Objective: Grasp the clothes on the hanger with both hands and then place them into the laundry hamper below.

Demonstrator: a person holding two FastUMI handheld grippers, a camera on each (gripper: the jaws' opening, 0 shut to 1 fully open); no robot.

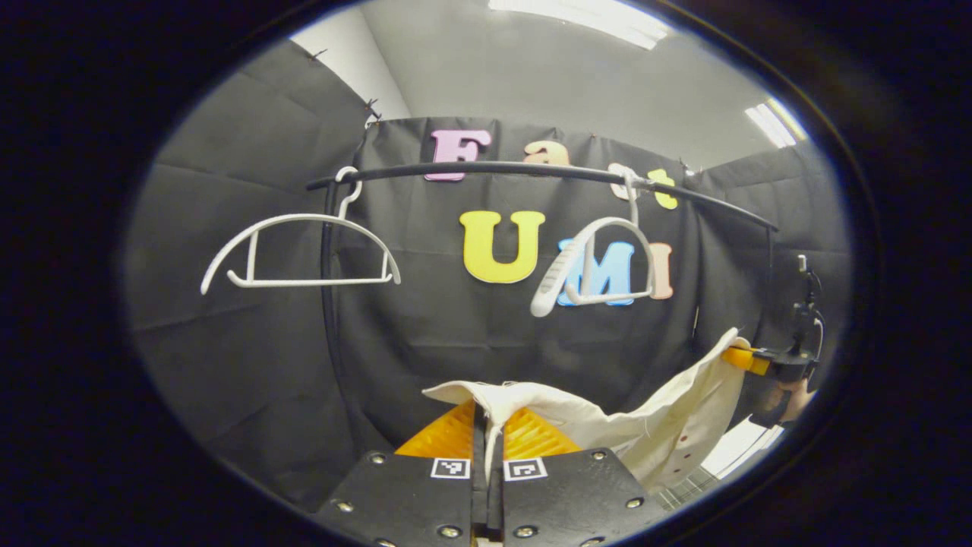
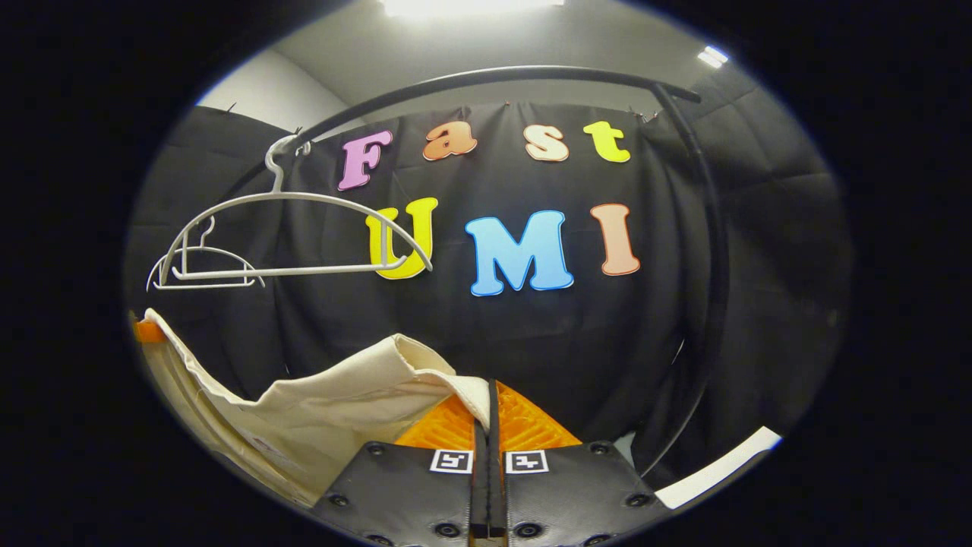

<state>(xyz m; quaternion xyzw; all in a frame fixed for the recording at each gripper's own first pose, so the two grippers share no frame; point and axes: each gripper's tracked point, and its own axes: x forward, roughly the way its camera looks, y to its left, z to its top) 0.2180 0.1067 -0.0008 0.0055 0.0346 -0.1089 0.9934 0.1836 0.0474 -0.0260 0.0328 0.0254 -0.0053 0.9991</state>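
Note:
A cream shirt [image 1: 653, 425] hangs stretched between my two grippers, off the hangers. My left gripper [image 1: 486, 418] is shut on one edge of it, cloth pinched between the fingers. Far right in the left gripper view, the right gripper [image 1: 748, 358] holds the shirt's other end, with a hand behind it. In the right gripper view my right gripper [image 2: 490, 406] is shut on the shirt [image 2: 334, 403], which sags away to the left. Two bare white hangers [image 1: 300, 254] [image 1: 596, 266] hang on the black rail [image 1: 531, 171]. In the right gripper view, a hanger [image 2: 296, 235] hangs on the rail [image 2: 486, 76].
The rail's black upright post [image 2: 714, 251] curves down at the right of the right gripper view. A white strip [image 2: 721, 467] lies low at the right. A checked surface [image 1: 687, 490] shows below the shirt in the left gripper view.

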